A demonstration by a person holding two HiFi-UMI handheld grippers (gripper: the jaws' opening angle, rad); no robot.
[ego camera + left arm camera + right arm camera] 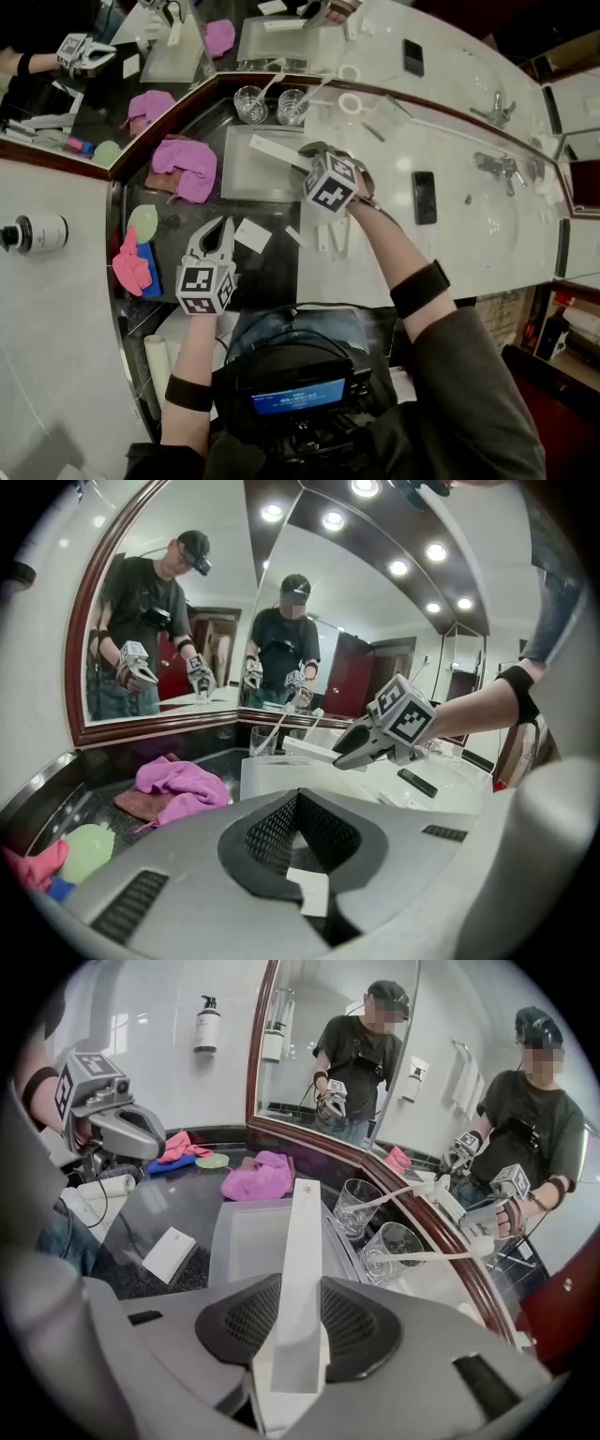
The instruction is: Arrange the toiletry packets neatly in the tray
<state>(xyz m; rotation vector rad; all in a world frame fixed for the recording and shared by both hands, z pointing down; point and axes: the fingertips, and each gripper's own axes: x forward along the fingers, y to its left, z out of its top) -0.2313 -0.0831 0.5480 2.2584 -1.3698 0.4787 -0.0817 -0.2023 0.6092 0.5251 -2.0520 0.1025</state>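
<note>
White long packet (298, 1269), frosted pale tray (258, 173), magenta cloth (187, 167), pale green disc (142, 223), seemingly speckled dark counter (267, 267)

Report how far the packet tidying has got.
Done: nothing that shows; the tray looks empty. In hand: the right gripper is clamped on a long white packet, held above the tray. The left gripper is shut, off the tray's near side. Left: that packet has to go in, then the flat packet on the dark counter and the packets lying on the white counter.
</note>
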